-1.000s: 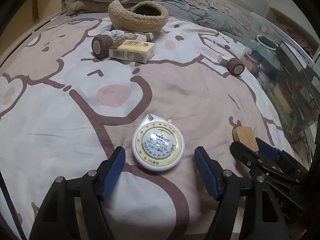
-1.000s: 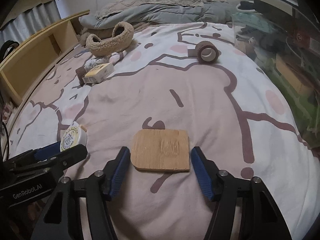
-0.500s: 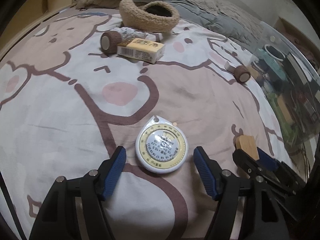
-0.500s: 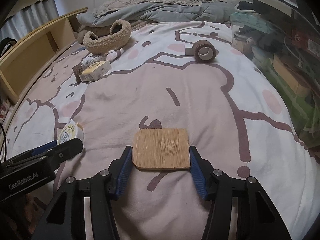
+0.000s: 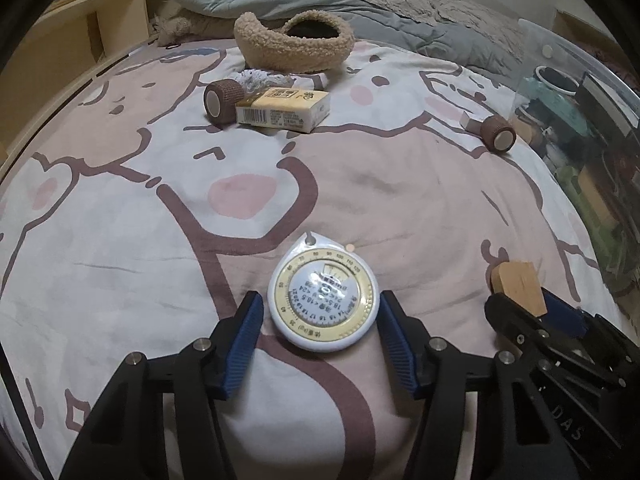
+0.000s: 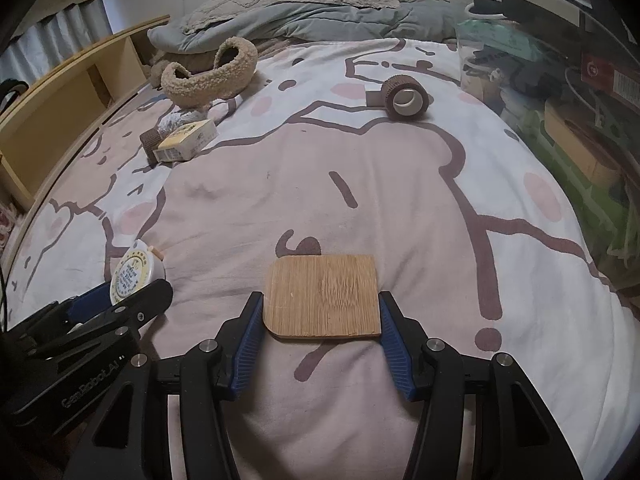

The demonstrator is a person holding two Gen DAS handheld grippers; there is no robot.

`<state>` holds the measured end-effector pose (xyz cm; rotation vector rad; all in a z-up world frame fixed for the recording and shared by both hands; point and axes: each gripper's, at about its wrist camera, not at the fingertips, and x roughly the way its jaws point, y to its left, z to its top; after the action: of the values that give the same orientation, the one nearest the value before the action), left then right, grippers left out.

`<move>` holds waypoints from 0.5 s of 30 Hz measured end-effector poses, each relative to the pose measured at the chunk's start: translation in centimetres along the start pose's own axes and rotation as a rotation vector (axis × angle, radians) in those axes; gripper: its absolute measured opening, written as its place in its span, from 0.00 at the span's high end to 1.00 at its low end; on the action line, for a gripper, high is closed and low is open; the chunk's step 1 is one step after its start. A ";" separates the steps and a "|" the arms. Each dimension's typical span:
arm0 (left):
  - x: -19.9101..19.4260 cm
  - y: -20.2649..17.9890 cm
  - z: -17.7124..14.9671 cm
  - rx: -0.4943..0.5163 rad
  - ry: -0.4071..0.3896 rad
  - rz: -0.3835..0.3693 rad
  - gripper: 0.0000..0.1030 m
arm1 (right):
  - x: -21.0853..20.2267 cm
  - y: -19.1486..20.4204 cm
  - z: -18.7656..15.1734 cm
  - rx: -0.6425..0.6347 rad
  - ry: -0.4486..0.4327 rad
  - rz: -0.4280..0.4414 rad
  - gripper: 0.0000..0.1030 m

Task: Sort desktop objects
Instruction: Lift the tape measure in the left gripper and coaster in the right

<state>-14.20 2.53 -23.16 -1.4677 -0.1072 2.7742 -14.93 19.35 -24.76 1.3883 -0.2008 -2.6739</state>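
Observation:
A round white and yellow tape measure [image 5: 323, 306] lies on the bedsheet between the pads of my left gripper [image 5: 320, 312]; the right pad touches it, the left stands just off it. It also shows in the right wrist view [image 6: 135, 274]. A flat bamboo square [image 6: 325, 297] lies between the pads of my right gripper [image 6: 321, 312], which press its two side edges. The square also shows in the left wrist view [image 5: 518, 287] with the right gripper [image 5: 532, 320] around it.
Two brown bandage rolls [image 5: 221, 100] [image 5: 498, 132], a yellow box [image 5: 285, 110] and a fuzzy beige slipper [image 5: 294, 46] lie farther up the bed. A clear bin [image 5: 592, 152] full of items stands at the right. A wooden shelf [image 6: 60, 112] runs along the left.
Both grippers have closed in from wide open: the left around the tape measure, the right onto the bamboo square's edges. Both cameras moved slightly forward.

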 end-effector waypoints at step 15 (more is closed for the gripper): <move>-0.1 0.4 0.4 0.002 -0.008 0.007 0.49 | -0.1 0.2 0.0 -0.016 -0.001 -0.005 0.46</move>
<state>-14.45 2.10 -22.90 -1.4592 -0.0990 2.7855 -14.85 19.17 -24.60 1.3850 -0.1766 -2.6740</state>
